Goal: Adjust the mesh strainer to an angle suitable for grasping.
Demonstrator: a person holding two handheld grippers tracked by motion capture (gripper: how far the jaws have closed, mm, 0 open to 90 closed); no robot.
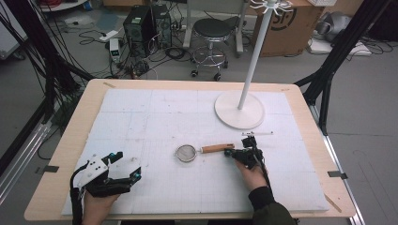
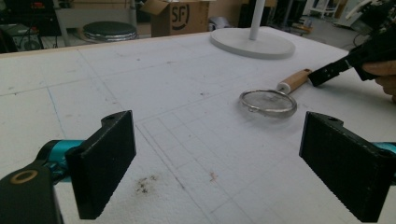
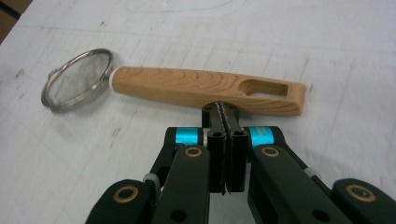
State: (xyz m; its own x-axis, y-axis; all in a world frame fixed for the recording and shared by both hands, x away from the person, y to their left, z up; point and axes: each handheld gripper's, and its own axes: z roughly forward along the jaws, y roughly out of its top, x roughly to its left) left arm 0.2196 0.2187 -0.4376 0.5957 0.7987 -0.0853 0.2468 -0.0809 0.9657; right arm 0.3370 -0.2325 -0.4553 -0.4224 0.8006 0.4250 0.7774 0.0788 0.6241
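The right gripper lies low over the white mat, near the right of centre, with a hand behind it. Its jaws are pressed flat together with nothing between them, and their tips sit just at the near edge of the wooden handle of a small strainer; whether they touch the wood cannot be told.

The strainer lies flat on the mat at about its middle, the round wire-mesh bowl to the left and the handle pointing right. The bowl holds nothing. The handle has a long slot cut through its right end.

The left gripper is at the near left of the mat, well apart from the strainer, held in the other hand. Its jaws stand wide apart with only bare mat between them; a small dark smudge marks the mat just beside the left jaw.

Farther off, to the right, a white stand rests on the mat by its round base, its pole rising up. Beyond the table stand a black stool, a cardboard box and computer towers on the floor.
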